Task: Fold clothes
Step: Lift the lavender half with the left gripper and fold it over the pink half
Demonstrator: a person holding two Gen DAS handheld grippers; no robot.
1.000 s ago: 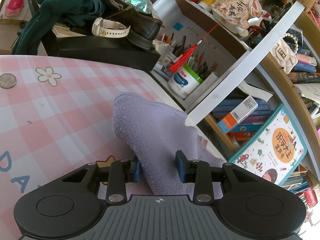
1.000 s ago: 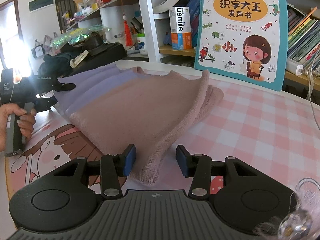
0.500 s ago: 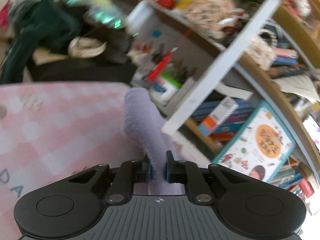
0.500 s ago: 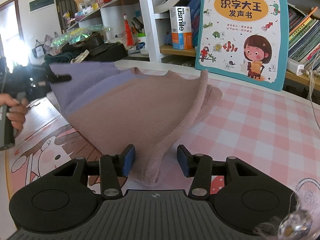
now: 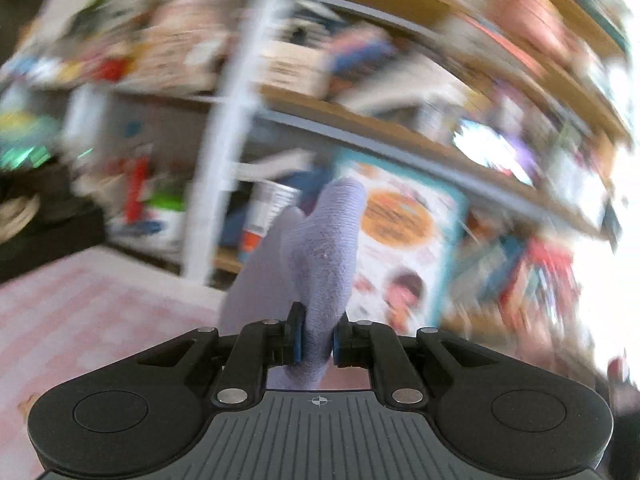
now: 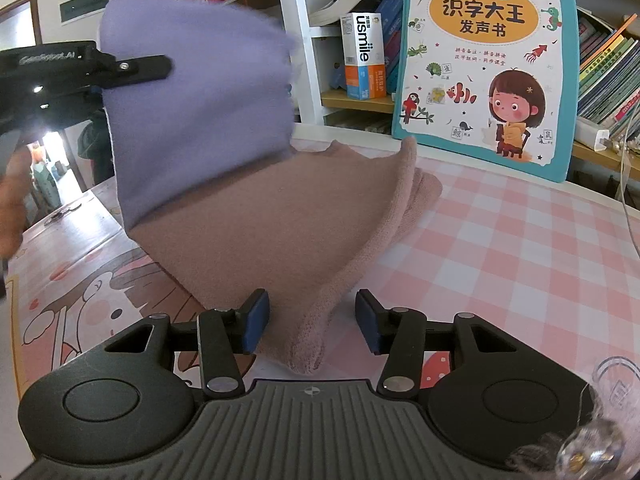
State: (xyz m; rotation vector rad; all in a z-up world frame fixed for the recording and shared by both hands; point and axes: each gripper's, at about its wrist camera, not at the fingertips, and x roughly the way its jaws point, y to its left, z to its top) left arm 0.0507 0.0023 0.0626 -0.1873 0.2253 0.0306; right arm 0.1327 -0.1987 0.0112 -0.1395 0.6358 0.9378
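Left gripper [image 5: 316, 338]: jaws have just closed and are clamped on the lilac end of the knit garment [image 6: 248, 184], blue pads [image 5: 298, 340] pressing the fabric from both sides. From the left wrist view the pinched lilac fold stands up ahead of the jaws; everything behind it is motion-blurred, only a smeared bookshelf [image 5: 360, 120] and pink checked table [image 5: 80, 300] readable. From the right wrist view the left gripper [image 6: 160, 66] holds that lilac end well up off the table, at upper left, so the lilac part hangs as a raised flap and the pinkish-brown part slopes down from it to the table. A bit of my hand [image 6: 12, 200] shows blurred at the left edge. Right gripper [image 6: 312, 320]: jaws open, low over the table [image 6: 520, 260], straddling the near corner of the pinkish-brown part; the corner lies between the pads, the left pad [image 6: 256, 320] seems to brush the fabric edge, the right pad stands clear, no grip. Garment's far rolled edge rests on the table just in front of the children's book [image 6: 484, 64] leaning against the shelf; a usmile box [image 6: 364, 56] stands on the shelf to its left.
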